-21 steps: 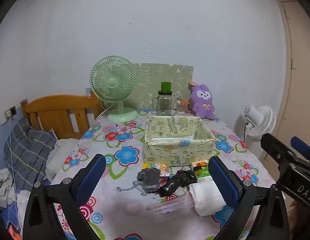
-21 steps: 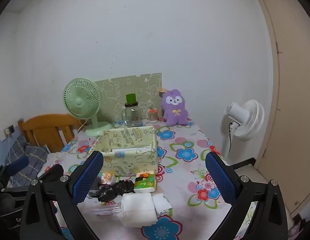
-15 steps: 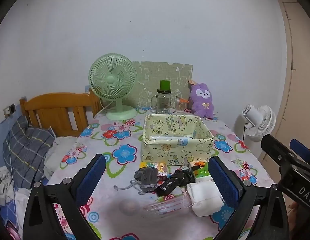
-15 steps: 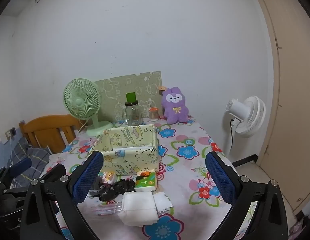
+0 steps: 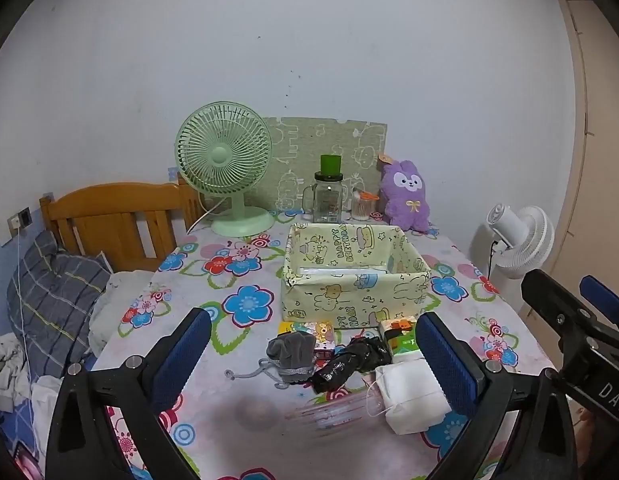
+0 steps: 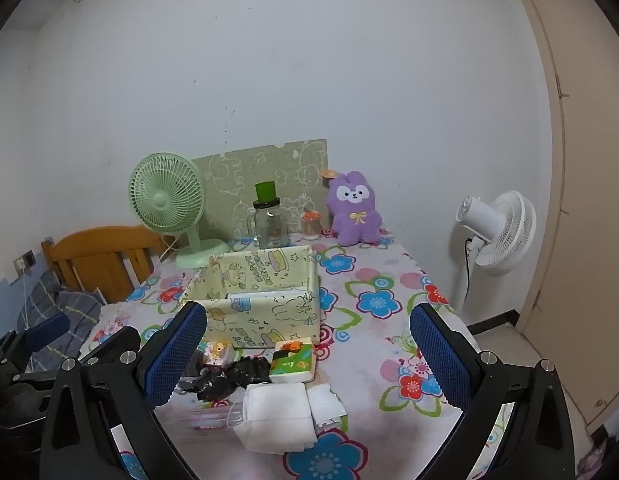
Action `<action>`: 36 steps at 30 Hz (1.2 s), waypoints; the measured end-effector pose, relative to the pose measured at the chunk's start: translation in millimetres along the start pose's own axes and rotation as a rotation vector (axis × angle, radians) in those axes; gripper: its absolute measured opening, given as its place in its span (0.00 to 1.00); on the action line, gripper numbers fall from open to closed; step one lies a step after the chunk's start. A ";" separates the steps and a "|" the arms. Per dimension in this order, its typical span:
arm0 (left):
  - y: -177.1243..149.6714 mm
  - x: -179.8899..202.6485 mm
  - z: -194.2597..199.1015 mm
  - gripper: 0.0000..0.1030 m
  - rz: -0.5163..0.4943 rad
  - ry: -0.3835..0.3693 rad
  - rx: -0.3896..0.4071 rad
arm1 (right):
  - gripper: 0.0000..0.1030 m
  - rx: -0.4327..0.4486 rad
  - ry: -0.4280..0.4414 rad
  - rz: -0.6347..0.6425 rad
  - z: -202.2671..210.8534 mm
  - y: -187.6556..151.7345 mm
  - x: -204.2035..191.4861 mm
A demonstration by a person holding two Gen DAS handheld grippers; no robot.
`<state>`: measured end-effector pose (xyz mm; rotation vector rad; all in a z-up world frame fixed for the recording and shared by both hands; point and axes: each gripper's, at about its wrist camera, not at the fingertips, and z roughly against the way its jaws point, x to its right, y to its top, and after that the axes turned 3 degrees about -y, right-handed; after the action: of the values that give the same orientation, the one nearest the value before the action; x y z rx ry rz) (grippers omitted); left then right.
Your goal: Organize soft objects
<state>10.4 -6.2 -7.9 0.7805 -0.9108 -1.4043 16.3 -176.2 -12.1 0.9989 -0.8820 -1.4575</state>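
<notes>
Plainly both grippers hang above the near edge of the table (image 5: pixel 213 420), each with its fingers wide apart and nothing between them. From the left gripper (image 5: pixel 313 354) the small heap of soft things lies just ahead: a grey pouch (image 5: pixel 291 354) with a drawstring, a crumpled black bag (image 5: pixel 349 362) touching it on the right, a stack of white masks (image 5: pixel 413 394) nearest the camera, and a green tissue pack (image 5: pixel 399 336) behind the masks. A clear plastic sleeve (image 5: pixel 333 414) lies flat in front of the heap. The patterned box (image 5: pixel 353 296) stands just behind the heap, open at the top, with a pale flat thing inside. From the right gripper (image 6: pixel 307 354) the same heap sits low and to the left, the masks (image 6: pixel 277 414) closest. At the back of the table stand a green fan (image 5: pixel 225 168), a jar (image 5: pixel 328 196) and a purple plush (image 5: pixel 403 196), well apart from the heap.
</notes>
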 end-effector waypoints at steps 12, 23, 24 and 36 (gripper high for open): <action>-2.2 1.3 -2.1 0.99 -0.006 -0.005 0.000 | 1.00 -0.037 0.029 -0.031 -6.7 -1.4 1.7; -2.2 3.6 0.4 1.00 -0.019 0.016 0.005 | 1.00 -0.013 -0.003 -0.006 -1.0 0.0 1.2; -1.9 3.6 0.5 1.00 -0.020 0.018 0.004 | 1.00 -0.009 -0.013 -0.002 -0.9 0.0 0.8; -1.4 -0.9 6.5 1.00 -0.012 0.035 0.015 | 1.00 -0.011 -0.032 0.004 -0.1 -1.0 2.6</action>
<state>4.1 -4.9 -6.2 0.8207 -0.8915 -1.3913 15.9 -178.6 -13.3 0.9676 -0.8970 -1.4770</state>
